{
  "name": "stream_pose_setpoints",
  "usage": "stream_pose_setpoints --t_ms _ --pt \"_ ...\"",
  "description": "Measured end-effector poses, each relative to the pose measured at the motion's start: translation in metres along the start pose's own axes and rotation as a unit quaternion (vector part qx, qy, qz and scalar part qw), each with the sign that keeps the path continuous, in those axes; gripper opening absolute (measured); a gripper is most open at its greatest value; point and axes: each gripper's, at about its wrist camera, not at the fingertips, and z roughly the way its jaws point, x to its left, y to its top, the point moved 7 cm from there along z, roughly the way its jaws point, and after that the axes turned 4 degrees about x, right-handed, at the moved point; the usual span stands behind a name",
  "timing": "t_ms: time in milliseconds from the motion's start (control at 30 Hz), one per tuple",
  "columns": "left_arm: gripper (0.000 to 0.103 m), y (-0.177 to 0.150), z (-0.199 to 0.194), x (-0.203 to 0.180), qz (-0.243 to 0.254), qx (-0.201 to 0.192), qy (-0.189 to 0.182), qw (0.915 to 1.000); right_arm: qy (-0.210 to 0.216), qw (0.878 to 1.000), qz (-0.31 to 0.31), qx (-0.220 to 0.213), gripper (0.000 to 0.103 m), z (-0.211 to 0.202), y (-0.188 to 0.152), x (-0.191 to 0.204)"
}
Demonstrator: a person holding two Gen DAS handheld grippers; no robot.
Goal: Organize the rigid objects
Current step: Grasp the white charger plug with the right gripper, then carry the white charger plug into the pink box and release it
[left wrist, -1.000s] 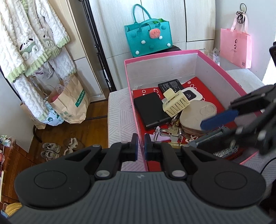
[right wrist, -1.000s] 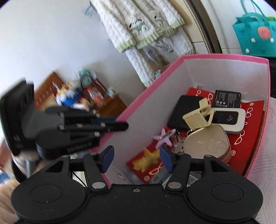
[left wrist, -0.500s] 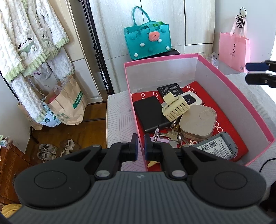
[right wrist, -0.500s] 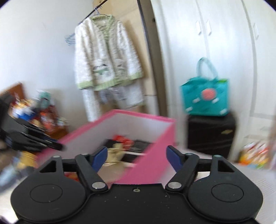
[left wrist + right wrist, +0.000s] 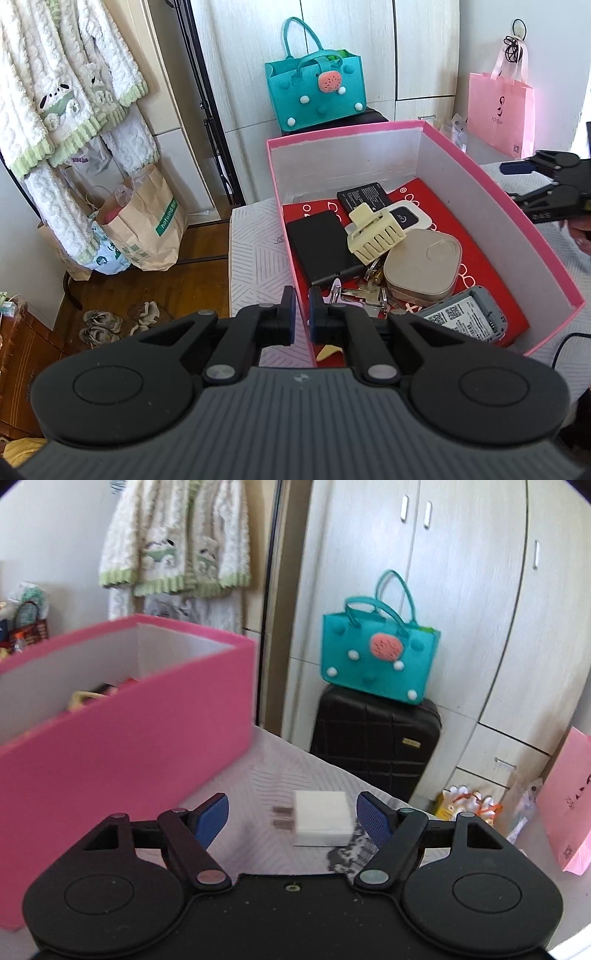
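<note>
A pink box stands on the patterned bed cover. Inside lie a black wallet-like case, a cream hair claw, a beige case, a white pocket router, a black battery, a grey labelled device and keys. My left gripper is shut on the box's near left wall. My right gripper is open outside the box, low over the bed, with a white charger plug lying between its fingers untouched. The right gripper also shows beyond the box's right wall.
A teal felt bag sits on a black suitcase beyond the bed edge. A pink paper bag hangs at the right. Robes, paper bags and slippers are on the left by the floor.
My right gripper left the inside of the box, swung to the bed on the box's right side, opened wider and now faces the white charger plug. The left gripper stayed put.
</note>
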Motion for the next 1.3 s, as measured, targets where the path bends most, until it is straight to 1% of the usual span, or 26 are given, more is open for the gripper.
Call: stream_pose_setpoints --t_ms 133,233,400,433,467,533,600,667,700,800,1000,1167,1300 --pt "0.006 0.000 0.000 0.000 0.001 0.000 0.000 1.0000 0.008 0.999 0.023 0.041 0.078 0.025 -0.005 -0.011" --pt "0.006 0.000 -0.001 -0.001 0.000 0.000 -0.002 1.0000 0.013 0.998 0.026 0.056 0.078 0.037 -0.009 -0.013" --pt "0.006 -0.001 -0.001 -0.001 0.000 0.000 -0.001 1.0000 0.025 0.997 0.055 0.049 0.079 0.048 -0.010 -0.018" --pt "0.006 -0.001 -0.001 -0.001 0.000 0.000 -0.001 1.0000 0.026 0.996 0.064 0.047 0.076 0.049 -0.010 -0.020" --pt "0.006 -0.001 -0.001 -0.001 0.000 0.000 -0.001 1.0000 0.030 0.996 0.072 0.045 0.062 0.049 -0.011 -0.021" --pt "0.006 -0.001 -0.001 -0.001 0.001 0.000 -0.001 1.0000 0.022 0.995 0.081 0.047 0.062 0.045 -0.011 -0.021" --pt "0.006 -0.002 -0.002 -0.002 0.007 -0.002 0.004 1.0000 0.012 0.990 0.131 0.059 0.062 0.041 -0.013 -0.027" --pt "0.006 -0.003 -0.003 -0.004 0.015 -0.005 0.011 0.9998 0.031 0.985 0.162 0.059 0.062 0.035 -0.014 -0.027" --pt "0.006 -0.003 -0.003 -0.005 0.017 -0.005 0.012 0.9998 0.032 0.983 0.169 0.057 0.062 0.031 -0.015 -0.025" --pt "0.007 -0.003 -0.003 -0.005 0.013 -0.005 0.010 0.9999 0.032 0.985 0.161 0.045 0.061 0.018 -0.015 -0.014" --pt "0.007 0.002 -0.003 -0.001 0.004 0.000 0.000 1.0000 0.069 0.986 0.148 -0.011 0.061 -0.039 0.009 0.015" --pt "0.007 0.001 -0.002 -0.001 0.000 -0.004 0.001 1.0000 0.101 0.989 0.089 -0.063 0.061 -0.085 0.042 0.050" --pt "0.007 0.001 -0.003 0.001 -0.009 -0.007 -0.003 0.9999 0.125 0.988 0.033 -0.088 0.061 -0.095 0.062 0.088"
